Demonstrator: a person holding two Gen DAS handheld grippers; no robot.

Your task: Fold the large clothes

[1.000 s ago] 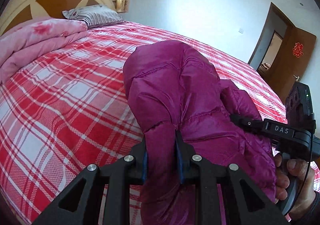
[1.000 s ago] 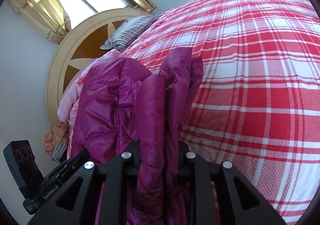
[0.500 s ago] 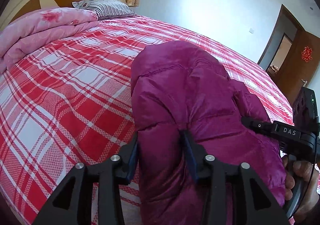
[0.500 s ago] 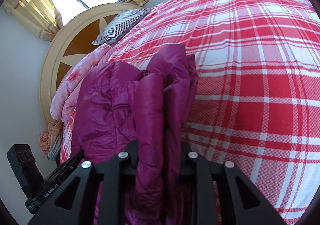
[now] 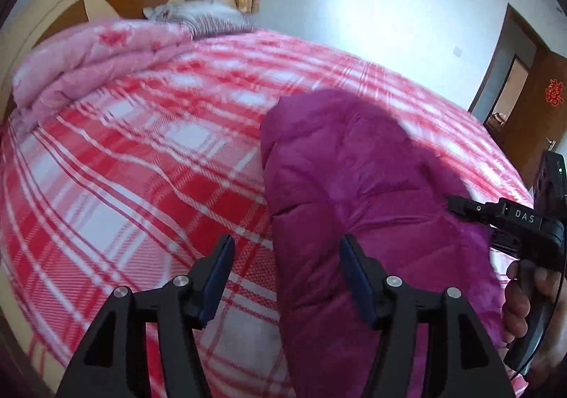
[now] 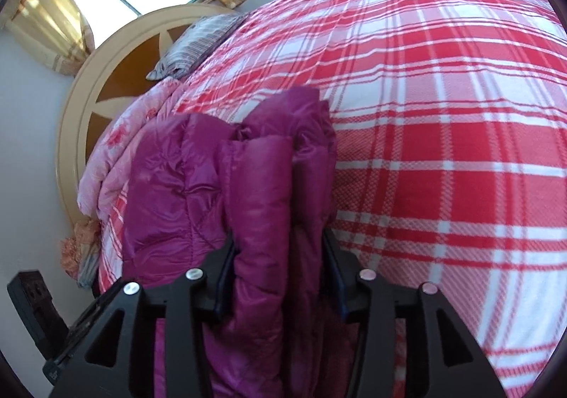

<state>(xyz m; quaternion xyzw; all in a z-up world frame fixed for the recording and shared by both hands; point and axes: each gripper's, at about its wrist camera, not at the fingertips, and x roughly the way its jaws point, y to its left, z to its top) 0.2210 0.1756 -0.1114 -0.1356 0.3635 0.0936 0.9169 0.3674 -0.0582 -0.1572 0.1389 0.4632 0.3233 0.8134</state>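
Red-and-white plaid bedspread under the folded magenta quilted down jacket. Left gripper gapes, one pad grazing the bundle; right gripper clamps thick layers. Risk: puffy folds springing apart once released!

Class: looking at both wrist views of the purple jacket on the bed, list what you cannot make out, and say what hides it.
- Purple jacket, right wrist view: lower part hidden behind the right gripper.
- Jacket's sleeves and zip: buried in its folds, both views.
- Pillow, left wrist view: pattern smeared by motion blur.
- Left gripper: any remaining jacket contact unclear.
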